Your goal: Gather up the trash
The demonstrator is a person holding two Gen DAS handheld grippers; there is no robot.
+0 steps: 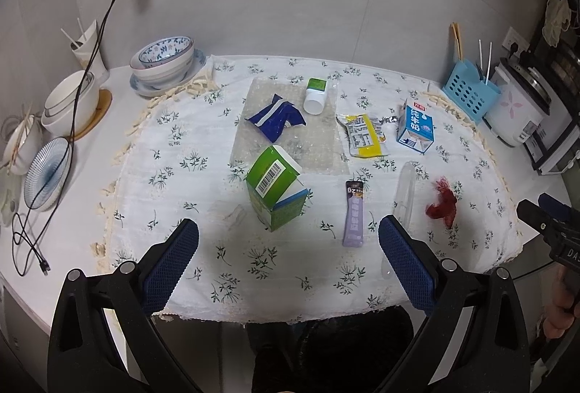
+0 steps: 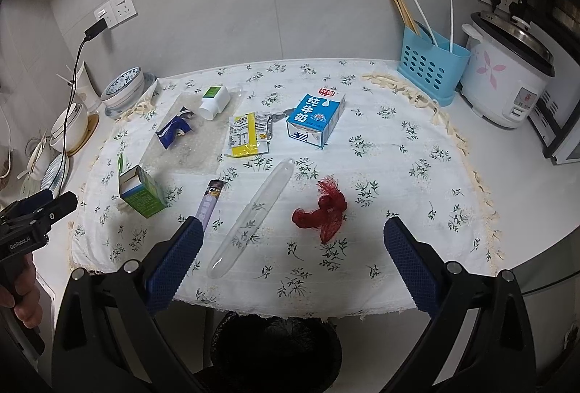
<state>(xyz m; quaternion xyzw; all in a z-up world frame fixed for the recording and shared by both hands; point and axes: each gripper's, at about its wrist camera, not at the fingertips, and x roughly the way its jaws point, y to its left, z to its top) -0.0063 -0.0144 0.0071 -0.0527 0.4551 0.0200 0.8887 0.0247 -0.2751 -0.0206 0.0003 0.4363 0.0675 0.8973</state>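
Left gripper [image 1: 288, 235]: we see its fingers spread wide and holding nothing, above the near edge of the floral tablecloth [image 1: 203, 255].
Right gripper [image 2: 293, 235]: the fingers are also spread wide and empty, above the near edge of the cloth.
Green carton [image 1: 277, 190]: it stands tilted, flap open, just ahead of the left gripper.
Purple sachet [image 1: 353, 213]: it lies flat to the right of the green carton.
Clear plastic tube [image 2: 250, 217]: it lies diagonally between the right gripper's fingers (closer to the left one).
Red net [image 2: 322, 210]: crumpled, beside the tube.
Blue milk carton [image 2: 315, 117]: it lies farther back, and the yellow wrapper [image 2: 248, 135] is just to its left.
Blue wrapper [image 1: 277, 117] and white bottle [image 1: 315, 95]: both rest on a clear sheet at the back.
Trash bin [image 2: 275, 349]: black, under the table's near edge.
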